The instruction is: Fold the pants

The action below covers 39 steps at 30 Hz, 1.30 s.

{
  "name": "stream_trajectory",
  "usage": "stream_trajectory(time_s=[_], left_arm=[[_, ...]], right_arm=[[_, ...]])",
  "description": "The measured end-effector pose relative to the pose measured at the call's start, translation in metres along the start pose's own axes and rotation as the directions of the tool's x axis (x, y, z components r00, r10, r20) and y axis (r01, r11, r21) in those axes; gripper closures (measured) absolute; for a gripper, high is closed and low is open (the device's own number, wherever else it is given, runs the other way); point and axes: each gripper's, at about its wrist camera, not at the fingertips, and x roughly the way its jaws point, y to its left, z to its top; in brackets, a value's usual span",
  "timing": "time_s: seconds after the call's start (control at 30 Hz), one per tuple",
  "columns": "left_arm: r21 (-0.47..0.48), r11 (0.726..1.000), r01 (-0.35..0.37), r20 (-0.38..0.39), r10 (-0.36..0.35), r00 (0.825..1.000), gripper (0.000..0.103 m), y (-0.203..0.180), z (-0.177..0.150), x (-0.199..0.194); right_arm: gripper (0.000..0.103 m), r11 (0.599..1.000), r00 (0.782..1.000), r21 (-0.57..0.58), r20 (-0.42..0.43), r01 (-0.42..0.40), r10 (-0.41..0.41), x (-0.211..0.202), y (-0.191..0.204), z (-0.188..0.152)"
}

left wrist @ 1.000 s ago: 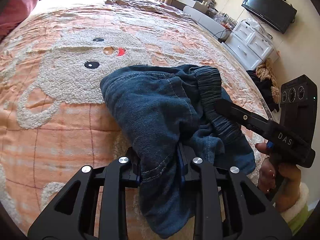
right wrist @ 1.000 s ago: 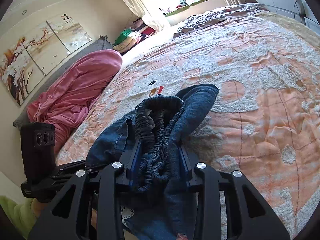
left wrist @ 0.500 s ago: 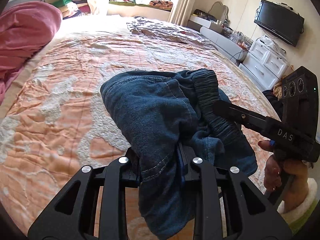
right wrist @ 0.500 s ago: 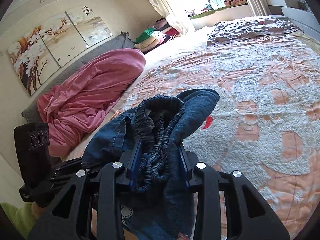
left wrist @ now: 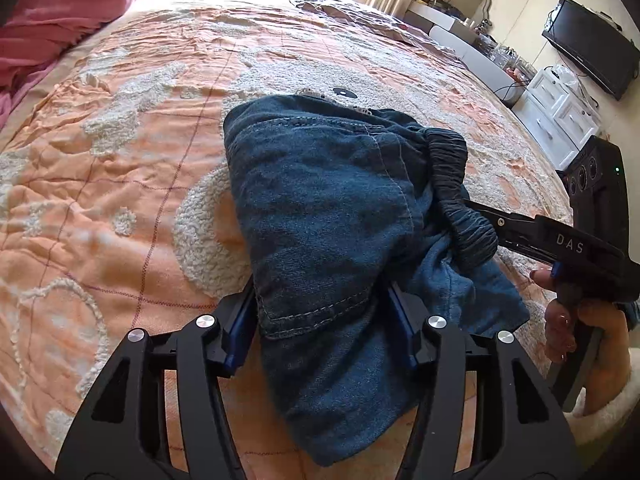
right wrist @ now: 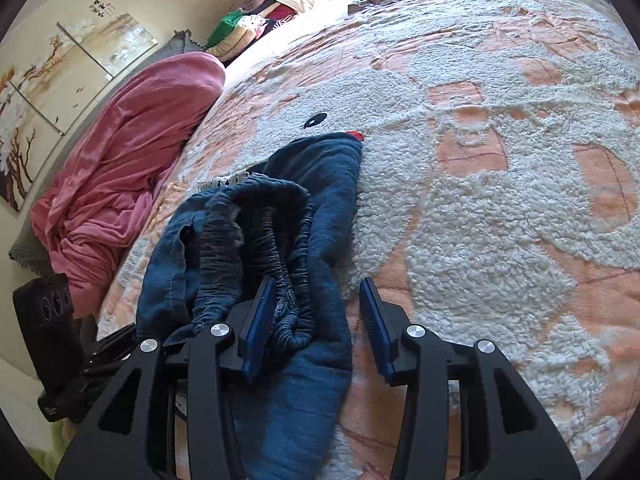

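Between both parted tongs: pants

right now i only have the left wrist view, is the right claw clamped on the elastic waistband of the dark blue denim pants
Observer: No. In the right wrist view the right claw is open. Bare peach-and-white fleecy bedspread shows between the dark blue denim pants and one blue pad.
Operator: waistband touching the other pad
Observer: Yes, the gathered elastic waistband lies against the other blue pad, slack and not pinched.
Operator: where does the far end of the pants stop
Observer: Its far corner reaches a small red stitched mark on the bedspread.
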Motion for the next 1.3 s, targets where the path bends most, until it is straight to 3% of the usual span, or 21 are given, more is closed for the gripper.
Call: stream_trajectory(time_s=[0.13, 0.23, 0.37, 0.43, 0.5, 0.6, 0.67, 0.73, 0.8, 0.93, 0.97, 1.03, 1.1, 1.23, 1.3], left_arm=[[-0.005, 1.000, 0.001, 0.004, -0.001, 1.000, 0.050, 0.001, 0.000, -0.001], [-0.006, 1.000, -0.001, 0.003, 0.001, 1.000, 0.044, 0.002, -0.001, -0.005], [-0.010, 1.000, 0.005, -0.004, -0.005, 1.000, 0.041, 0.002, -0.004, -0.009], [-0.005, 1.000, 0.004, -0.006, -0.004, 1.000, 0.041, 0.001, -0.007, -0.009], [-0.005, 1.000, 0.008, -0.012, -0.008, 1.000, 0.041, 0.001, -0.008, -0.009], [0.014, 1.000, 0.008, -0.007, -0.008, 1.000, 0.041, -0.003, -0.008, -0.016], [0.033, 0.999, 0.010, 0.000, -0.010, 1.000, 0.041, -0.007, -0.007, -0.022], [0.049, 0.999, 0.003, -0.002, -0.003, 1.000, 0.041, -0.010, -0.008, -0.022], [0.061, 0.998, -0.019, -0.014, 0.020, 1.000, 0.036, -0.011, -0.011, -0.014], [0.062, 0.998, -0.019, -0.020, 0.021, 1.000, 0.035, -0.011, -0.017, -0.009], [0.063, 0.998, -0.024, -0.016, 0.025, 1.000, 0.035, -0.012, -0.017, -0.010], [0.064, 0.997, -0.031, -0.005, 0.031, 0.999, 0.035, -0.013, -0.016, -0.015], [0.069, 0.997, -0.036, 0.011, 0.035, 0.999, 0.035, -0.016, -0.018, -0.023], [0.069, 0.997, -0.047, 0.052, 0.043, 0.998, 0.028, -0.021, -0.022, -0.045], [0.064, 0.997, -0.050, 0.078, 0.045, 0.996, 0.021, -0.023, -0.025, -0.058]], right_arm=[[0.054, 1.000, 1.000, -0.021, 0.020, 0.007, -0.007, -0.013, 0.006, -0.005], [0.042, 0.998, 0.999, -0.054, 0.041, -0.033, 0.036, -0.029, 0.014, -0.014], [0.041, 0.997, 1.000, -0.078, -0.017, -0.013, 0.012, -0.027, 0.019, -0.027], [0.053, 0.998, 0.998, -0.049, -0.050, -0.051, 0.048, -0.022, 0.015, -0.032], [0.085, 0.995, 0.995, -0.051, -0.069, -0.081, 0.078, -0.021, 0.015, -0.036], [0.094, 0.992, 0.992, -0.047, -0.060, -0.116, 0.113, -0.031, 0.021, -0.037], [0.094, 0.989, 0.989, -0.036, -0.052, -0.142, 0.140, -0.041, 0.025, -0.038], [0.094, 0.995, 0.997, -0.089, -0.057, -0.055, 0.050, -0.042, 0.029, -0.043], [0.091, 0.990, 0.994, -0.131, -0.092, 0.046, -0.058, -0.032, 0.026, -0.051], [0.088, 0.994, 0.997, -0.102, -0.069, 0.028, -0.036, -0.032, 0.017, -0.058], [0.078, 0.994, 0.997, -0.099, -0.061, 0.036, -0.042, -0.035, 0.017, -0.058], [0.072, 0.992, 0.998, -0.119, -0.042, 0.044, -0.049, -0.043, 0.021, -0.060], [0.058, 0.985, 0.997, -0.157, -0.001, 0.078, -0.079, -0.055, 0.028, -0.064], [0.048, 0.968, 0.990, -0.213, 0.070, 0.131, -0.119, -0.076, 0.042, -0.071], [0.038, 0.958, 0.984, -0.231, 0.101, 0.167, -0.147, -0.085, 0.046, -0.075]])
